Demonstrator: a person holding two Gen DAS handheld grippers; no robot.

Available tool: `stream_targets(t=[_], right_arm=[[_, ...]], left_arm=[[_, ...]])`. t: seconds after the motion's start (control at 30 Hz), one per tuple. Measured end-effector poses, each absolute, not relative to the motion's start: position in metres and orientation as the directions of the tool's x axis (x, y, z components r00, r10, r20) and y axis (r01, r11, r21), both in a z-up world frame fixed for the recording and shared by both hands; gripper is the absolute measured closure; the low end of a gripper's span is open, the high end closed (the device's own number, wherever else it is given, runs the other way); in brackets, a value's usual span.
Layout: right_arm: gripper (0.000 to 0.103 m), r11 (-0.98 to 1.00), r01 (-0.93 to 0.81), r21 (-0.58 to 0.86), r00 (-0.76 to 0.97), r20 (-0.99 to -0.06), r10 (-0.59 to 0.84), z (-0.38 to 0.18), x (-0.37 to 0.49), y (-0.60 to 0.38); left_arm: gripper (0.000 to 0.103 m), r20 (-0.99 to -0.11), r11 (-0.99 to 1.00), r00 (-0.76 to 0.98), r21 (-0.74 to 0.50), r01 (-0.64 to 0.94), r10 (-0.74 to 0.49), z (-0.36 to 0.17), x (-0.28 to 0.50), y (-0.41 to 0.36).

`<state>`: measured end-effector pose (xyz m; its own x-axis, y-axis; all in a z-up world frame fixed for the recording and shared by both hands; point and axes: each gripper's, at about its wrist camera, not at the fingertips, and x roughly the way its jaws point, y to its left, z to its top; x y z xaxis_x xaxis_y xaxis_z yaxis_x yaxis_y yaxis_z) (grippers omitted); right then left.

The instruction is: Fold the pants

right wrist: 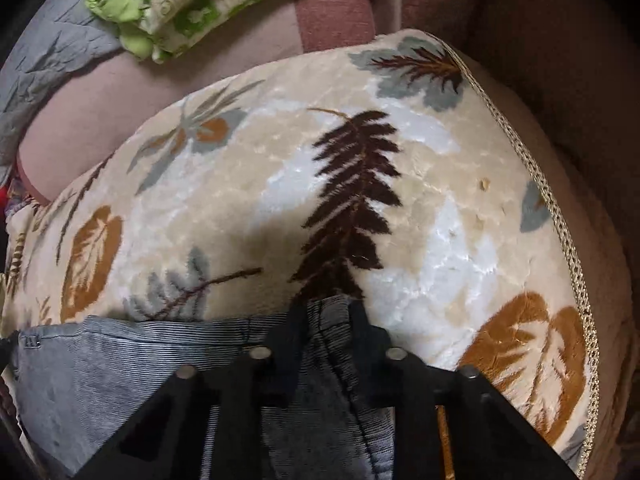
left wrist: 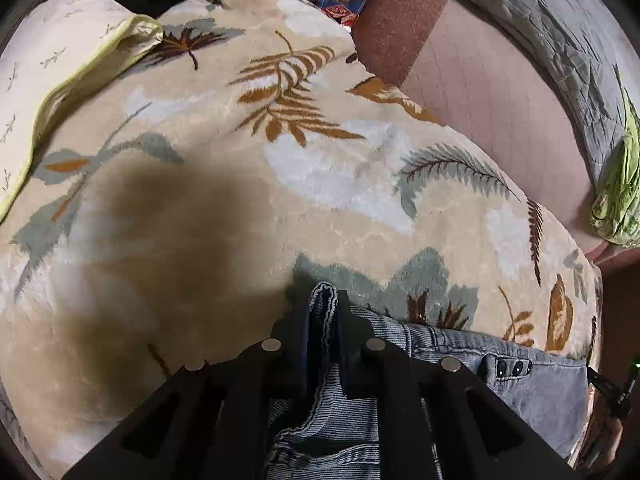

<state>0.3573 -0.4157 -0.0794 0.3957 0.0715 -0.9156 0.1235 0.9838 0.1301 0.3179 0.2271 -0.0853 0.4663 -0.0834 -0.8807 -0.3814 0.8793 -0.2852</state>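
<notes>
Over the leaf-print blanket (left wrist: 224, 128), the left gripper (left wrist: 323, 312) and right gripper (right wrist: 328, 320) are each pinching the pants (left wrist: 532, 392) at the denim edge, jaws nearly closed, so thin bites are risking slippage or an uneven fold.

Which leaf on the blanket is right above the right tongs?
The dark brown fern, tall and feathery, pointing down at the right tongs; the orange leaves lie off to the sides.
</notes>
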Motion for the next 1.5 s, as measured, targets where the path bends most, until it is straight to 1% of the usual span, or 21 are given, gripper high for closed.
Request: stream_targets(t=[0.27,0.47,0.63,0.7,0.77,0.83,0.87,0.9,0.97,1.0,1.07,1.1,1.13,1.2,1.23,1.27,1.3,1.33,1.37,1.43,1.5], right_arm=[[0.084,0.978,0.143,0.153,0.489,-0.87,0.065,-0.038,0.336,-0.421],[0.084,0.969,0.125,0.213,0.576,-0.811,0.104,0.012,0.305,-0.419],[0.084,0.954,0.075,0.292,0.663,-0.729,0.171,0.061,0.247,-0.429],[0.084,0.946,0.055,0.319,0.689,-0.698,0.195,0.073,0.213,-0.436],[0.084,0.937,0.038,0.348,0.71,-0.669,0.22,0.078,0.178,-0.443],[0.084,0.926,0.013,0.377,0.723,-0.643,0.252,0.073,0.131,-0.451],[0.083,0.922,-0.002,0.388,0.721,-0.638,0.27,0.065,0.109,-0.454],[0.081,0.916,-0.022,0.401,0.702,-0.646,0.299,0.051,0.086,-0.455],[0.08,0.903,-0.034,0.429,0.621,-0.699,0.356,0.014,0.052,-0.457],[0.079,0.899,-0.021,0.438,0.588,-0.721,0.365,-0.002,0.037,-0.459],[0.077,0.889,0.039,0.456,0.536,-0.761,0.367,-0.035,0.004,-0.469],[0.069,0.885,0.082,0.458,0.522,-0.776,0.353,-0.045,-0.008,-0.476],[0.053,0.878,0.14,0.458,0.518,-0.789,0.329,-0.052,-0.019,-0.484],[0.043,0.842,0.195,0.503,0.551,-0.766,0.33,-0.05,-0.032,-0.496],[0.041,0.821,0.217,0.529,0.578,-0.747,0.329,-0.044,-0.037,-0.499],[0.041,0.798,0.226,0.559,0.597,-0.726,0.34,-0.038,-0.039,-0.499],[0.041,0.782,0.226,0.581,0.601,-0.715,0.357,-0.035,-0.039,-0.497],[0.041,0.756,0.227,0.614,0.587,-0.706,0.397,-0.034,-0.036,-0.489],[0.041,0.75,0.229,0.62,0.574,-0.709,0.41,-0.035,-0.032,-0.485],[0.041,0.764,0.261,0.59,0.532,-0.748,0.397,-0.041,-0.024,-0.469],[0.041,0.773,0.298,0.559,0.5,-0.782,0.372,-0.052,-0.016,-0.46]], left_arm=[[0.094,-0.811,0.858,0.564,-0.394,-0.329,-0.156,-0.046,0.301,0.233],[0.094,-0.714,0.848,0.663,-0.478,-0.228,-0.224,0.011,0.254,0.229],[0.094,-0.615,0.845,0.74,-0.521,-0.121,-0.273,0.063,0.177,0.233],[0.094,-0.582,0.839,0.76,-0.536,-0.09,-0.291,0.076,0.132,0.233],[0.094,-0.571,0.837,0.761,-0.543,-0.069,-0.307,0.081,0.094,0.233],[0.094,-0.571,0.833,0.751,-0.551,-0.052,-0.332,0.074,0.05,0.233],[0.093,-0.584,0.833,0.73,-0.552,-0.038,-0.354,0.068,0.036,0.232],[0.093,-0.614,0.842,0.704,-0.538,-0.042,-0.357,0.056,0.02,0.232],[0.092,-0.678,0.853,0.65,-0.514,-0.084,-0.345,0.034,-0.003,0.236],[0.092,-0.713,0.857,0.619,-0.502,-0.121,-0.33,0.02,-0.014,0.241],[0.091,-0.748,0.871,0.603,-0.461,-0.171,-0.277,0.011,-0.026,0.247],[0.091,-0.774,0.893,0.597,-0.401,-0.205,-0.21,0.011,-0.03,0.249],[0.091,-0.781,0.903,0.6,-0.371,-0.219,-0.175,0.013,-0.03,0.248],[0.089,-0.768,0.909,0.615,-0.367,-0.196,-0.177,0.021,-0.029,0.241],[0.085,-0.753,0.914,0.632,-0.367,-0.173,-0.183,0.028,-0.028,0.232],[0.075,-0.74,0.92,0.648,-0.36,-0.152,-0.183,0.032,-0.028,0.224],[0.069,-0.72,0.931,0.668,-0.348,-0.111,-0.189,0.038,-0.027,0.209],[0.056,-0.707,0.937,0.68,-0.34,-0.082,-0.197,0.041,-0.027,0.198],[0.047,-0.695,0.941,0.69,-0.332,-0.061,-0.201,0.042,-0.026,0.186],[0.047,-0.693,0.95,0.689,-0.311,-0.022,-0.211,0.036,-0.018,0.158],[0.047,-0.711,0.965,0.677,-0.262,-0.007,-0.189,0.02,-0.008,0.134]])
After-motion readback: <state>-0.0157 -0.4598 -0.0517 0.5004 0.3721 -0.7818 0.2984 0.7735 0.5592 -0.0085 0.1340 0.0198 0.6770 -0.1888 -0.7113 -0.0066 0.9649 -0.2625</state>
